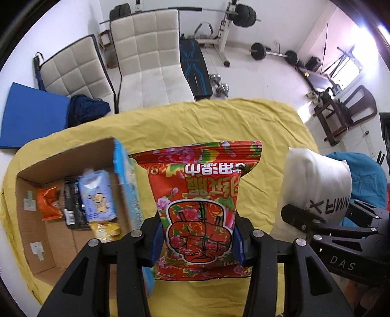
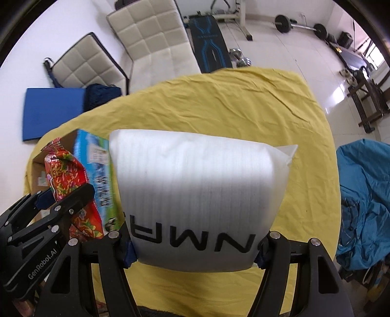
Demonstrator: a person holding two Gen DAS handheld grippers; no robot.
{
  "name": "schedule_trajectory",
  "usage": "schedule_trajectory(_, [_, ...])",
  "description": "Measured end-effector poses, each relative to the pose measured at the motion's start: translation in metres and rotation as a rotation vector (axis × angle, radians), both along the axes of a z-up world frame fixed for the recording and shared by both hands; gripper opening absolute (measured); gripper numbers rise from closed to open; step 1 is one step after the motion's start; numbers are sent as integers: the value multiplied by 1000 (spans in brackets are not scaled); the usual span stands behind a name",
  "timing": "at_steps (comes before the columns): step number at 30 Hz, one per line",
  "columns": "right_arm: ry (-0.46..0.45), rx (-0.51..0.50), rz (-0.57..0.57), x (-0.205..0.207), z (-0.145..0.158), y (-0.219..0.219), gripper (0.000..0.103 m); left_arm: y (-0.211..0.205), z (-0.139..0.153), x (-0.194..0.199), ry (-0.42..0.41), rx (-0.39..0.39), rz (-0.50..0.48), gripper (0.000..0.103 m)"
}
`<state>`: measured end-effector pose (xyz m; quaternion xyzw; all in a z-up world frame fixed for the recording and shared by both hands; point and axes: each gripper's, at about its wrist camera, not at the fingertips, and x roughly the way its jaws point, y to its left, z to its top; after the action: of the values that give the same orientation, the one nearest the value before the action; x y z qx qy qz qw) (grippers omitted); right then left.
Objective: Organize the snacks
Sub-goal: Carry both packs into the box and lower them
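Yellow cloth (image 1: pixel 256 126) covers the table, wrinkled; home gym room behind with 2 cream quilted chairs (image 1: pixel 146 56), a barbell rack (image 1: pixel 234 22) and dumbbells (image 1: pixel 219 84) on white floor. Left gripper (image 1: pixel 197 240) clamps the lower part of a red floral snack bag (image 1: pixel 199 195), bag upright and off the cloth, both blue-padded fingers (image 1: pixel 156 241) pressed on its sides. Cardboard box (image 1: pixel 31 224) sits open on the cloth to its left, close beside the bag; inside lie an orange pack (image 1: pixel 47 203), a black pack (image 1: pixel 73 204), a light blue pack (image 1: pixel 97 195) and a yellow pack (image 1: pixel 106 229), all blurred. Right gripper (image 2: pixel 195 251) pinches a white puffy bag (image 2: pixel 195 185) with black letters near its bottom edge, held above the cloth, right of the red bag. Blue fabric heap (image 2: pixel 363 202) at far right.
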<state>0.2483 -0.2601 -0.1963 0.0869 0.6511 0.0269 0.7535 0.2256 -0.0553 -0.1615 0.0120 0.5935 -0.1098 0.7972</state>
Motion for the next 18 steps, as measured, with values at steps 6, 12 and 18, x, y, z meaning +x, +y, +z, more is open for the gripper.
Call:
schedule_trajectory(6, [-44,30,38,-25,46,45,72,39,22,-15,-43,-24,28,43])
schedule_trajectory(12, [-61,69,91,-31,64,99,72,85,33,-29,-77,-12,76,43])
schedule_trajectory(18, [-70,96,176,-37,75,169,72,151,40,-39,-98,15,155,43])
